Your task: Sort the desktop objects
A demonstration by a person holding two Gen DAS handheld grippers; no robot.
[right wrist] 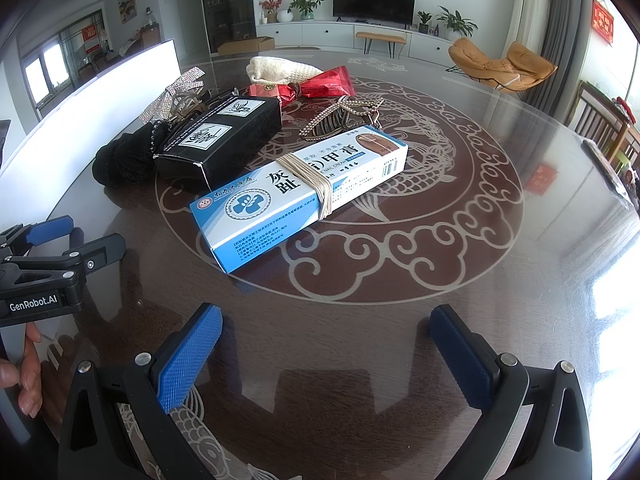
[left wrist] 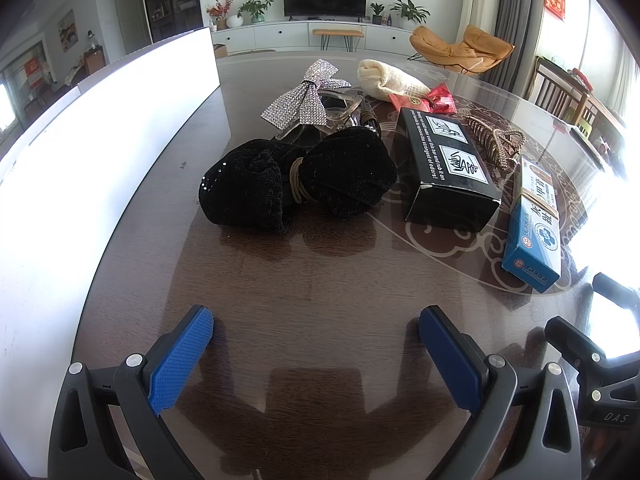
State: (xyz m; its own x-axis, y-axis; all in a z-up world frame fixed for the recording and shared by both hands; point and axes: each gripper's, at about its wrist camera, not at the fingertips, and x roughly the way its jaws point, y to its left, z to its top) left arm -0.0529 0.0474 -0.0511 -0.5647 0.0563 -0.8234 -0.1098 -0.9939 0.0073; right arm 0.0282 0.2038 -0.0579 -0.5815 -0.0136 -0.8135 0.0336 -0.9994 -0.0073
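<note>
1. The desk (right wrist: pixel 500 280), a dark glass-topped round one with a fish pattern, carries every item in one loose heap at its far left; as far as I can judge, sorting has not begun.
2. A long white tray or box (left wrist: pixel 100 140) runs along the left edge; what it holds is hidden, so I cannot tell whether anything is sorted into it.
3. The blue medicine box (right wrist: pixel 300 188), bound with rubber bands, lies nearest the right gripper (right wrist: pixel 326 354), well apart from it.
4. The black box (left wrist: pixel 444 168) sits just left of it, touching the black velvet bow (left wrist: pixel 296 184).
5. Farther off: a cream cloth (left wrist: pixel 388 78), a glittery bow (left wrist: pixel 304 100), a gold hair claw (left wrist: pixel 500 142) and red wrappers (left wrist: pixel 432 100).
6. Left gripper (left wrist: pixel 316 358): jaws spread, holding nothing, low over bare desk near the velvet bow. Right gripper: jaws likewise spread and empty.
7. Everything is left to do.
</note>
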